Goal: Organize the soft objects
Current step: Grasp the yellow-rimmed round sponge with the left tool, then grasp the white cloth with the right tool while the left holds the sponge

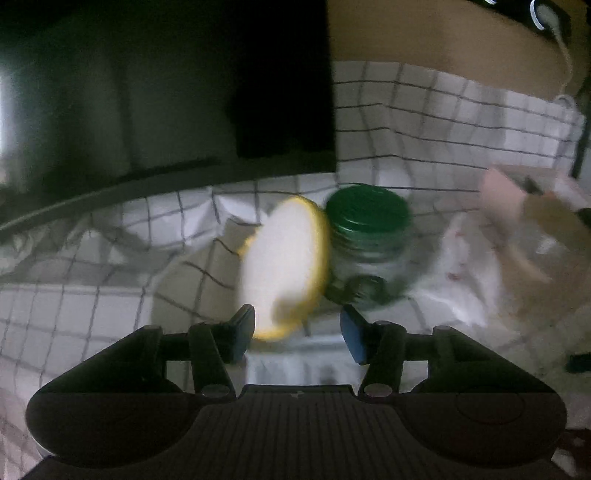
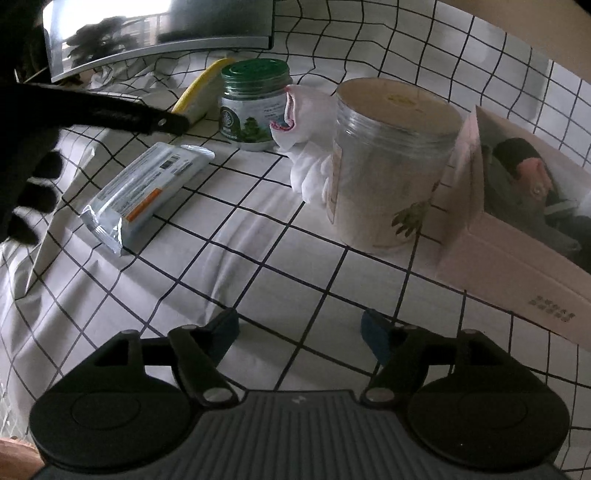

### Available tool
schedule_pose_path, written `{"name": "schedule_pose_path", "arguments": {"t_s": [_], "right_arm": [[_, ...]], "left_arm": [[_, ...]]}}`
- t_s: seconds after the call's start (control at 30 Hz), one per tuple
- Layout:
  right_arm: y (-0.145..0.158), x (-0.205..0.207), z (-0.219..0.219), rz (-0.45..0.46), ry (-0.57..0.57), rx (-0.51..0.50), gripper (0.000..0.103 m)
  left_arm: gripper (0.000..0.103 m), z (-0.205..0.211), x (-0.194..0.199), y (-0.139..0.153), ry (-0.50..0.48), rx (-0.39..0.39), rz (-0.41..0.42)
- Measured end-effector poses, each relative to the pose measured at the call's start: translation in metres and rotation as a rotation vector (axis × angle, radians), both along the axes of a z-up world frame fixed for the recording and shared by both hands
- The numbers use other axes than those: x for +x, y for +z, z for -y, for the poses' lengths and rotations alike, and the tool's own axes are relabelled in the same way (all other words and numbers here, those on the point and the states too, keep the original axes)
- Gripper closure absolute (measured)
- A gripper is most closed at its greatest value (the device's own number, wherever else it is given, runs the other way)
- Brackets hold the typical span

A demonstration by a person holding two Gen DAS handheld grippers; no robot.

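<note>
A round sponge (image 1: 284, 266), white with a yellow rim, stands on edge and leans against a green-lidded jar (image 1: 369, 214). My left gripper (image 1: 297, 328) is open just in front of it. The sponge's lower edge sits beside the left pad, and the right pad is apart from it. In the right wrist view the sponge (image 2: 199, 88) shows behind the jar (image 2: 255, 107). A white cloth with pink trim (image 2: 306, 147) lies next to that jar. My right gripper (image 2: 301, 328) hangs open over the checked tablecloth (image 2: 258, 240) with nothing between its fingers.
A silver packet (image 2: 144, 192) lies at the left and a tall clear jar with a beige lid (image 2: 391, 166) stands in the middle. A pink box (image 2: 517, 280) at the right holds dark soft items (image 2: 524, 184). A gloved hand (image 2: 29, 192) is at the left edge. A shiny panel (image 2: 159, 33) stands at the back.
</note>
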State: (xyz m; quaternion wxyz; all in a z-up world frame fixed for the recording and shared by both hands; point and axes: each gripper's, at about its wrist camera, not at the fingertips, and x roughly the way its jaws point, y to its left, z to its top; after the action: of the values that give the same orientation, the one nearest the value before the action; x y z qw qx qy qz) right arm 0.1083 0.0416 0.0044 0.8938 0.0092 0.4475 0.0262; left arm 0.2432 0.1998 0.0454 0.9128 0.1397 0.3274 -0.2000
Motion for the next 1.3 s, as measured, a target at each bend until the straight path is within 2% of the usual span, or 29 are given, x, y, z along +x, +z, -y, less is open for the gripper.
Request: {"name": "schedule_pose_path", "arguments": {"t_s": [0.1, 0.2, 0.27, 0.4, 0.47, 0.53, 0.63, 0.7, 0.83, 1.03, 1.1, 1.17, 1.23, 1.3], "right_arm": [[-0.001, 0.0, 0.0, 0.001, -0.008, -0.002, 0.027], [-0.002, -0.002, 0.0, 0.005, -0.02, -0.001, 0.025], [-0.002, -0.003, 0.001, 0.01, -0.025, 0.0, 0.025], [-0.002, -0.004, 0.001, 0.015, -0.028, -0.001, 0.025], [-0.002, -0.004, 0.0, 0.016, -0.032, -0.002, 0.025], [-0.002, -0.002, 0.0, 0.013, -0.036, -0.005, 0.025], [0.0, 0.003, -0.001, -0.007, -0.029, -0.006, 0.025], [0.006, 0.006, -0.002, -0.011, -0.015, -0.014, 0.025], [0.051, 0.012, -0.002, 0.077, 0.036, -0.027, 0.025], [0.177, 0.049, 0.019, 0.229, 0.094, 0.055, 0.025], [0.204, 0.079, 0.027, 0.181, 0.114, 0.082, 0.025], [0.214, 0.121, 0.033, 0.039, 0.155, 0.141, 0.025], [0.206, 0.16, 0.035, -0.11, 0.158, 0.173, 0.025], [0.19, 0.191, 0.034, -0.217, 0.177, 0.136, 0.025]], "left_arm": [[0.045, 0.001, 0.019, -0.011, 0.03, 0.02, 0.027], [0.049, -0.005, 0.038, -0.014, 0.046, -0.023, 0.018], [0.063, -0.012, 0.044, -0.013, 0.048, -0.059, 0.001], [0.074, -0.027, 0.053, -0.012, 0.109, -0.133, -0.056], [0.084, -0.03, 0.055, -0.012, 0.143, -0.134, -0.09], [0.085, -0.033, 0.058, -0.015, 0.182, -0.115, -0.13], [0.085, -0.043, 0.056, -0.017, 0.17, -0.181, -0.177], [0.086, -0.047, 0.051, -0.013, 0.161, -0.199, -0.175], [0.086, -0.056, 0.042, 0.005, 0.132, -0.239, -0.144], [0.086, -0.068, 0.036, 0.048, 0.091, -0.32, -0.123], [0.086, -0.072, 0.037, 0.061, 0.09, -0.354, -0.133], [0.086, -0.076, 0.043, 0.068, 0.098, -0.398, -0.158], [0.086, -0.08, 0.046, 0.073, 0.121, -0.428, -0.181], [0.086, -0.082, 0.046, 0.075, 0.14, -0.441, -0.189]]}}
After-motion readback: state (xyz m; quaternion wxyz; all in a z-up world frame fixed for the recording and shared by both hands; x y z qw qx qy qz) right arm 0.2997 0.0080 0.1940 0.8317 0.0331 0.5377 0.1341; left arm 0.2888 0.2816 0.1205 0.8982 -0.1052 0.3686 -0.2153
